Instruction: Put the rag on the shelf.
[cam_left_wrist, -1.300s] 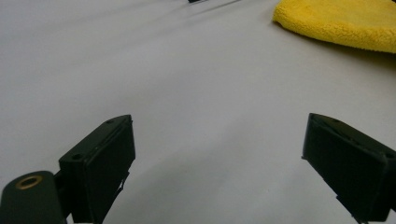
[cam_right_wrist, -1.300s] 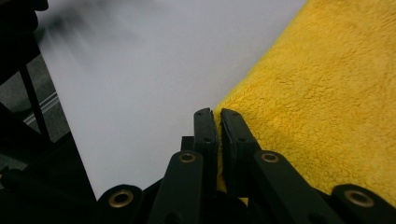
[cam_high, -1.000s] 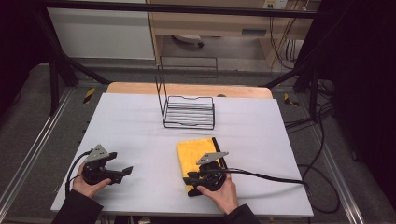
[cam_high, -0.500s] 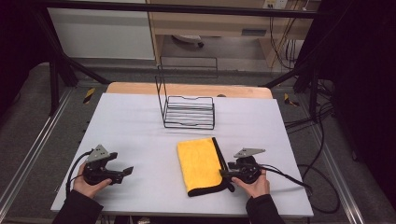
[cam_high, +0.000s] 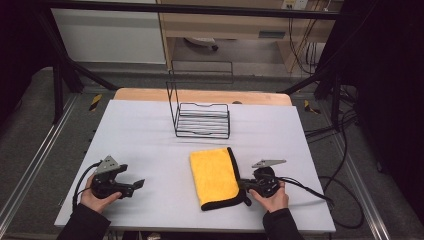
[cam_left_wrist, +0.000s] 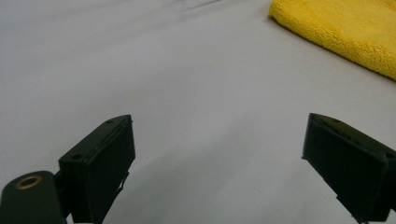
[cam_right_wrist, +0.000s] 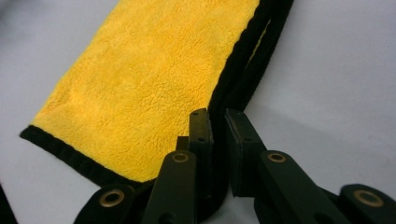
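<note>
While the right claw clamps the cloth's black hem, its pads hide the pinch.
Left claw gapes empty; cloth cut off there.

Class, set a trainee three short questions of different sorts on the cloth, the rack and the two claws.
1. True or false: the left claw stands open over bare table.
2. What does the right claw pinch? A) rack wire B) the cloth's black edge C) a cable
3. Where does the rack stand relative to the cloth?

Key
1. True.
2. B; its jaws have just been closing on that edge.
3. Beyond it, apart from it, toward the table's far side.
</note>
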